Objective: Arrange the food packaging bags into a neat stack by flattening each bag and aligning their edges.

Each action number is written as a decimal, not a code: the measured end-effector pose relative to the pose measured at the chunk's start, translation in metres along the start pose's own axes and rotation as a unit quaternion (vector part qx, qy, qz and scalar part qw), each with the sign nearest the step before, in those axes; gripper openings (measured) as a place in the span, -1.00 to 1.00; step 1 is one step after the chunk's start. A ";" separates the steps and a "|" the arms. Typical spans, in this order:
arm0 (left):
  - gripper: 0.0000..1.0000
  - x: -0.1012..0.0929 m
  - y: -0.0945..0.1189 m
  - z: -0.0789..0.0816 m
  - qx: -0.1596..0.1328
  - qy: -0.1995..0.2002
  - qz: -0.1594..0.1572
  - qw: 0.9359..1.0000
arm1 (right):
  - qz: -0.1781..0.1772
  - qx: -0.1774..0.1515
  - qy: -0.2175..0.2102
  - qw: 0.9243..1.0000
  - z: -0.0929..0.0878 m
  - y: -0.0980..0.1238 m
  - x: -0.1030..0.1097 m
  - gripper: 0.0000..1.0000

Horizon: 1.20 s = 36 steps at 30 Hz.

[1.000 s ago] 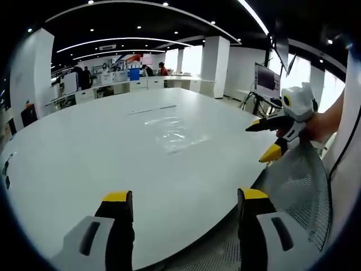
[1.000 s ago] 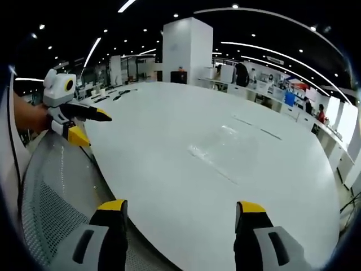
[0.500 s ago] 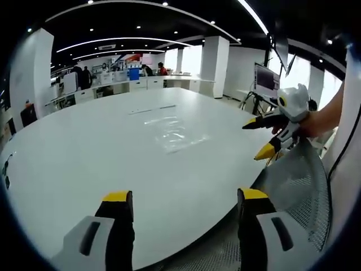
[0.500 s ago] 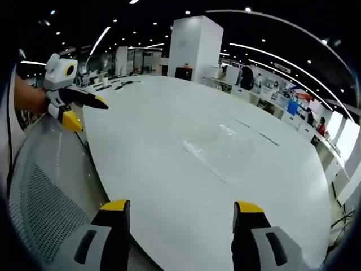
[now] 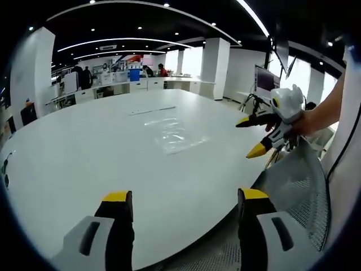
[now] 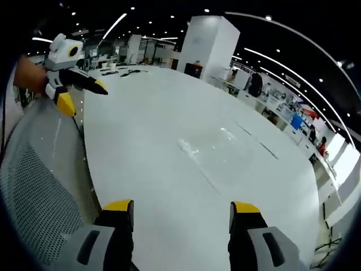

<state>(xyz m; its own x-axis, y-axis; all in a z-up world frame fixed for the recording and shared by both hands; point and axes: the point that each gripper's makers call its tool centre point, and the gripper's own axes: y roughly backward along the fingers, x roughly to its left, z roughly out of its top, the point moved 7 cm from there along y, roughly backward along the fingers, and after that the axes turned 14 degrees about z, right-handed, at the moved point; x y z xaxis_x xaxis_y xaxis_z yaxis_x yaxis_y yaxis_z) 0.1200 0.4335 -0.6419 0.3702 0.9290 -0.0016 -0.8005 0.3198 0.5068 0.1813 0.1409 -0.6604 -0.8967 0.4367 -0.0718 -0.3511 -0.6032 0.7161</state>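
Across the left gripper view spreads a wide white table (image 5: pixel 84 152), and a clear food packaging bag (image 5: pixel 172 131) lies flat on it, well apart from the left gripper (image 5: pixel 179 204), whose 2 yellow-tipped jaws stand wide apart with nothing between them, above the table's near edge. At the right, a hand (image 5: pixel 307 121) holds the right gripper (image 5: pixel 249 135) over the table's edge, its 2 jaws spread and empty. A grey mesh chair back (image 5: pixel 296 192) sits below it.

Over in the right gripper view, the right gripper (image 6: pixel 176 208) is parted wide and holds nothing, above the near edge of the table (image 6: pixel 152 118). The clear bag (image 6: pixel 217 153) lies flat beyond it near the table's middle. At upper left, the left gripper (image 6: pixel 86 96) hangs over the table's edge, jaws apart and empty.
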 end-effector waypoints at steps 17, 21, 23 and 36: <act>0.47 0.000 -0.001 0.000 0.006 -0.002 0.003 1.000 | 0.005 0.046 0.073 0.996 0.004 -0.015 -0.028 0.20; 0.46 0.002 -0.001 -0.001 0.007 0.000 0.006 1.000 | 0.005 0.050 0.079 0.996 0.005 -0.018 -0.035 0.18; 0.45 0.002 -0.001 -0.001 0.006 0.001 0.007 1.000 | 0.006 0.053 0.083 0.995 0.006 -0.020 -0.037 0.16; 0.44 0.003 -0.002 -0.001 0.012 0.006 0.012 1.000 | 0.011 0.076 0.126 0.989 0.010 -0.036 -0.062 0.03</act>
<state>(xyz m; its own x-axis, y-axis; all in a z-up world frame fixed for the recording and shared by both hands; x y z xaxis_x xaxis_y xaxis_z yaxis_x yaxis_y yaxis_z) 0.1226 0.4358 -0.6436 0.3448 0.9387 0.0000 -0.7979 0.2931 0.5267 0.2524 0.1420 -0.6748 -0.9489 0.2331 -0.2128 -0.3042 -0.4956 0.8135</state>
